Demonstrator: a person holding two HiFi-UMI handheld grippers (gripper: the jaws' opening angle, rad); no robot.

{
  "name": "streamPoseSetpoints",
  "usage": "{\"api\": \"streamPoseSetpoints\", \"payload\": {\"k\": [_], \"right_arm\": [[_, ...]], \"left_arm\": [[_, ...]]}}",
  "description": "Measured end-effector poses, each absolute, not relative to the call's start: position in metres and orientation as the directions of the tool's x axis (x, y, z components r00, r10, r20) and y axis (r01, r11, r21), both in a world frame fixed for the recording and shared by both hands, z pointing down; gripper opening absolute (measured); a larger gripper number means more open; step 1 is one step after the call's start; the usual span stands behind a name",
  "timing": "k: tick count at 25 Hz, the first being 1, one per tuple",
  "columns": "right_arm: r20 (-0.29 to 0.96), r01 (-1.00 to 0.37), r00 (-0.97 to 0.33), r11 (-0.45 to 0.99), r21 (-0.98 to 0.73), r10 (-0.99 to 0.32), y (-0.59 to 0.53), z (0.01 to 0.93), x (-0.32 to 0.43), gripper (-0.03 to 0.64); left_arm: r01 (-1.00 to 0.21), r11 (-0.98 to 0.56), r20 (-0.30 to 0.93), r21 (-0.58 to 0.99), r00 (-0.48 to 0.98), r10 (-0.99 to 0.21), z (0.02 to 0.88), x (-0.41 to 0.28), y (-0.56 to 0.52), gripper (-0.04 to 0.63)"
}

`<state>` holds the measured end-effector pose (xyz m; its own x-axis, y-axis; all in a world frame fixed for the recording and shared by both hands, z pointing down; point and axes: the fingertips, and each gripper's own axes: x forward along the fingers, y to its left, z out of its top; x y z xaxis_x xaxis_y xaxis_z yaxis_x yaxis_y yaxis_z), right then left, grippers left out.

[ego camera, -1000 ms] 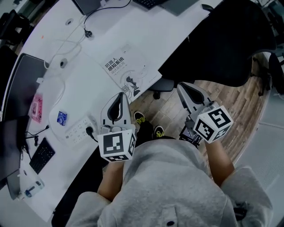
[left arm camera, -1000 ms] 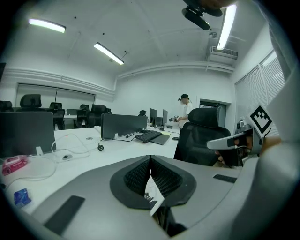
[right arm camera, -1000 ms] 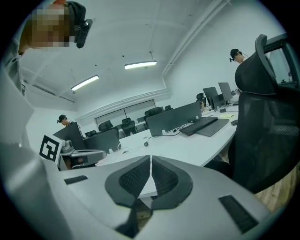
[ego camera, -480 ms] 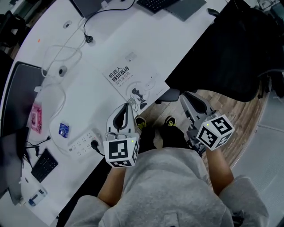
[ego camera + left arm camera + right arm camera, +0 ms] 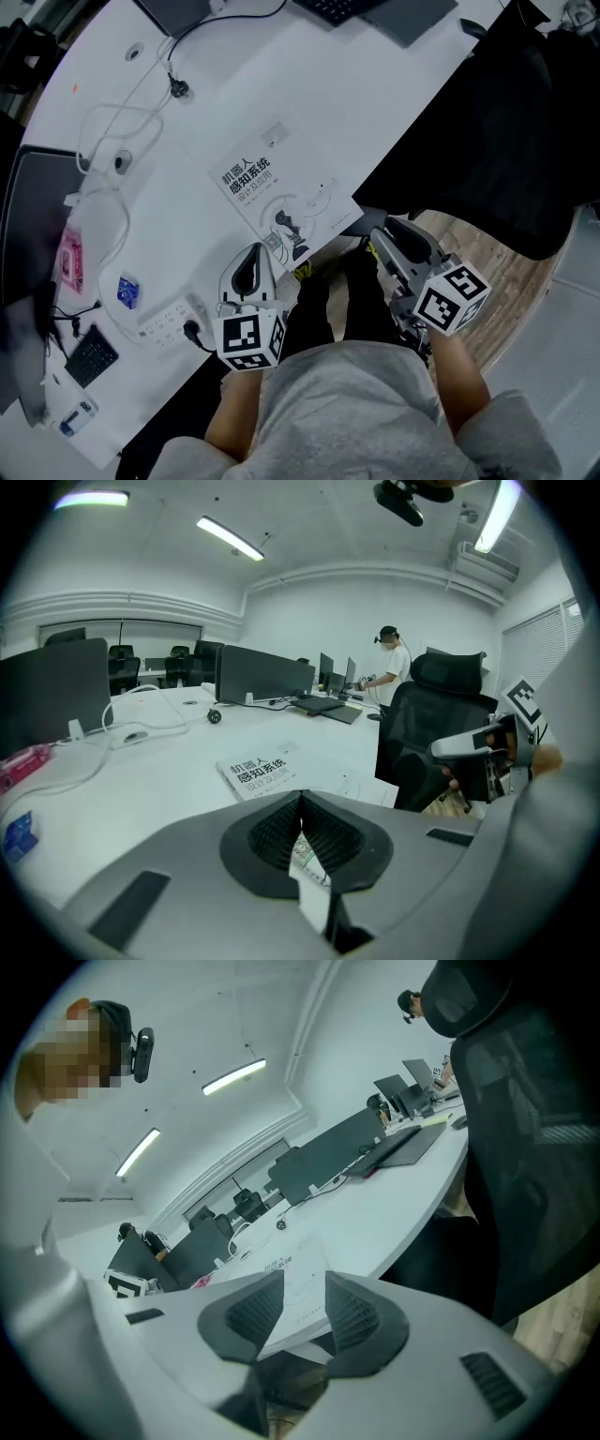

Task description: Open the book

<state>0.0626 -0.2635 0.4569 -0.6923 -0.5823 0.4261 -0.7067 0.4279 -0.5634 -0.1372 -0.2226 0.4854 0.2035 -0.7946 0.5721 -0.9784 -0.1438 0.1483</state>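
Grey jaws beside shut book (image 5: 272, 192) at worktop (image 5: 394, 94) edge.
Left gripper (image 5: 257, 251): jaws together, empty, just short of book. Right gripper (image 5: 380, 239): jaws apart, just been opening; book's overhanging corner shows in the gap, pads not pressing it.

You have bare desk (image 5: 375, 103) beyond the book (image 5: 281, 192) for a clear pass. On your left, the power strip (image 5: 167, 319) and blue packet (image 5: 129, 291) crowd the surface. The black chair (image 5: 506, 122) blocks your right flank.
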Motion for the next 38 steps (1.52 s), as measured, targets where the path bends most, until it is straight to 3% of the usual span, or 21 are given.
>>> {"api": "streamPoseSetpoints", "payload": {"k": [13,32,38], "right_arm": [[0.449,-0.640,-0.756,0.391,-0.662,-0.477,-0.272,0.525,0.053,0.146],[0.393,-0.515,-0.844,0.348,-0.783,-0.365,-0.272,0.539,0.022,0.156],[0.377,-0.498,-0.838,0.273,-0.823,-0.395,-0.281,0.542,0.026,0.155]], "left_arm": [[-0.989,-0.043,0.653,0.142,0.126,-0.747,0.547,-0.151,-0.232,0.011],[-0.992,0.029,0.671,0.119,0.059,-0.739,0.552,-0.162,-0.240,0.011],[-0.996,0.011,0.667,0.094,0.055,-0.743,0.553,-0.160,-0.256,0.009]]}}
